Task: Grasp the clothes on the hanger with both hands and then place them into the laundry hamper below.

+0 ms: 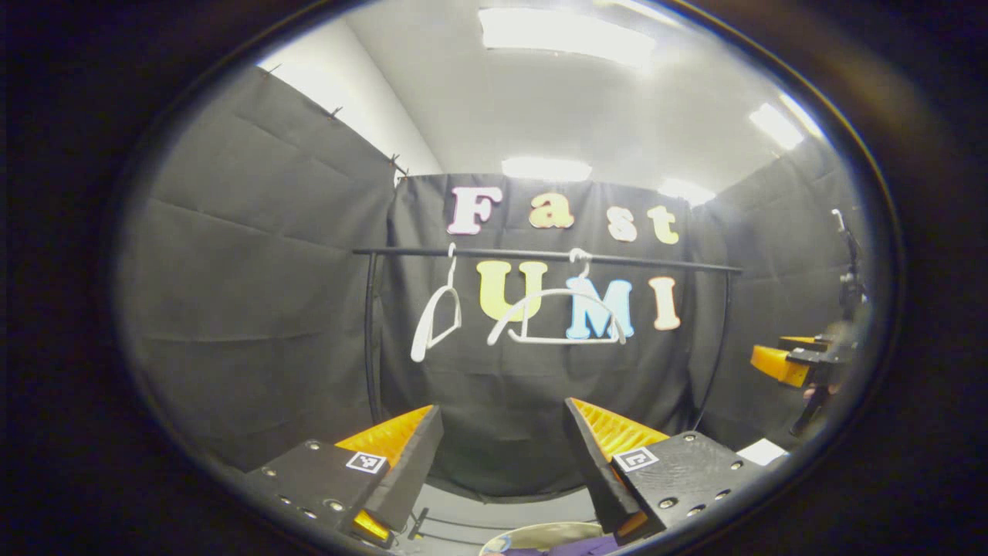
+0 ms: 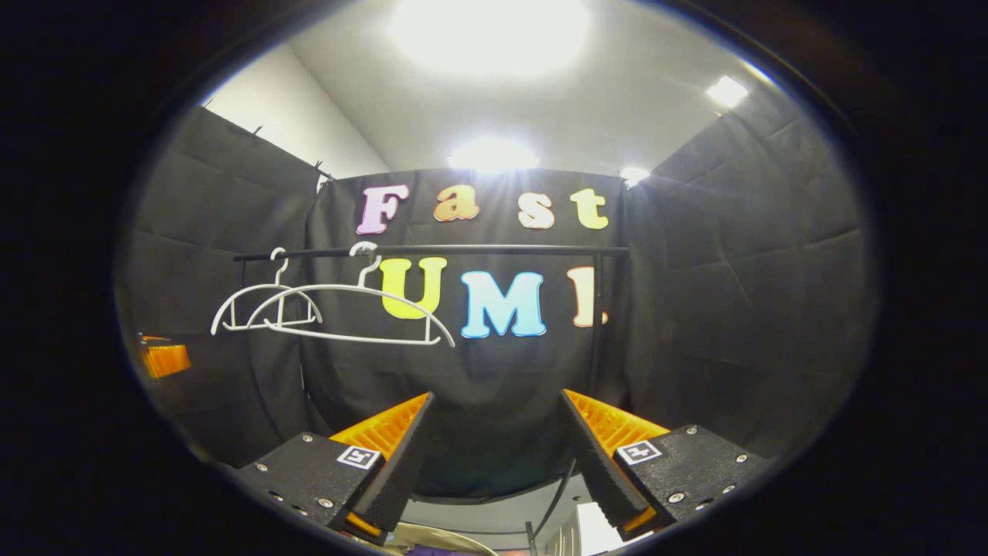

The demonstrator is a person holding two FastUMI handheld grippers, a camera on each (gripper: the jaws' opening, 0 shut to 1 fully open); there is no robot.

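Two hangers: white plastic, both bare, hooked on the black rail (image 1: 540,255) that runs across the back wall; in the left gripper view one (image 1: 436,313) hangs near the rail's left end and is turned nearly edge-on, the other (image 1: 557,316) hangs about mid-rail, face-on
Same hangers, right gripper view: both sit toward the rail's left end, overlapping, the nearer hanger (image 2: 355,313) in front of the farther one (image 2: 266,309)
Rail posts: two uprights, one at each end of the rail
Grippers: two; left gripper (image 1: 502,455) is spread wide with nothing between its fingers, right gripper (image 2: 494,452) is spread just as wide, also nothing in it
Clothes: a bit of purple fabric (image 1: 575,547) at the very bottom of the left gripper view, lying in the laundry hamper (image 1: 540,534), whose pale round rim peeks out under the fingers
Hamper, right gripper view: just a curved sliver of rim (image 2: 448,537) at the bottom edge, with a tiny purple speck below it, too small to tell much
Extra in left gripper view: the other gripper sits at the far right, held up at about hanger height, too blurry to tell how wide it is
Extra in right gripper view: one finger of the other gripper pokes in at the far left edge
Ceiling lights: several bright panels overhead in both views
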